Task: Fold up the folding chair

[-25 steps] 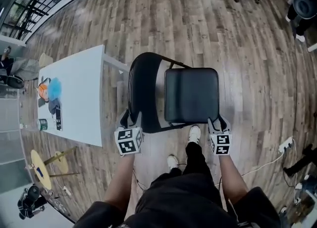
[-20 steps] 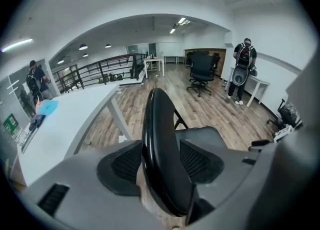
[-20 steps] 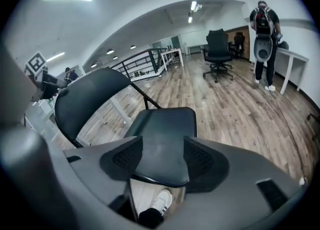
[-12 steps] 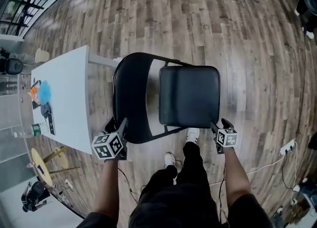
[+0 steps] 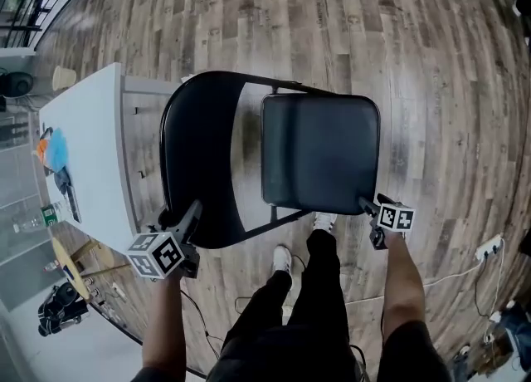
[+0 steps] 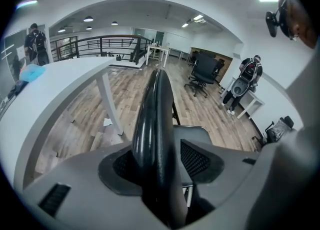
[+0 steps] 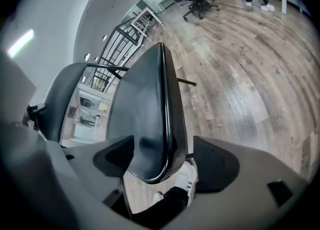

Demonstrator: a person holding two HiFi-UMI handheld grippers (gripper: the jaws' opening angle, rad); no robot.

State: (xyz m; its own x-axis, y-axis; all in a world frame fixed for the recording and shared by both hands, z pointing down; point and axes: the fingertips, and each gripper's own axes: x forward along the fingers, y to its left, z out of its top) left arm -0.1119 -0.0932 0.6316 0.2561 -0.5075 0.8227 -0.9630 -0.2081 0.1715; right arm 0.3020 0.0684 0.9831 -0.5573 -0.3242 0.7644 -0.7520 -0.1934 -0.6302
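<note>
A black folding chair stands unfolded on the wood floor, its seat (image 5: 319, 152) flat and its curved backrest (image 5: 203, 156) to the left. My left gripper (image 5: 184, 221) sits at the near end of the backrest. In the left gripper view the backrest's edge (image 6: 155, 119) runs between the wide jaws of the left gripper (image 6: 160, 161), with a gap at the right pad. My right gripper (image 5: 371, 206) is at the seat's near right corner. Its jaws are opening, and the seat (image 7: 145, 109) lies between them in the right gripper (image 7: 165, 161) with room on both sides.
A white table (image 5: 83, 148) with small items and a bottle (image 5: 29, 221) stands close on the chair's left. The person's legs and white shoes (image 5: 282, 260) are just behind the chair. A power strip (image 5: 489, 247) lies at right. An office chair (image 6: 202, 71) and people stand far off.
Both grippers have sunk and spread apart in the head view, the left one to the lower left, the right one to the lower right. The chair now fills more of the view.
</note>
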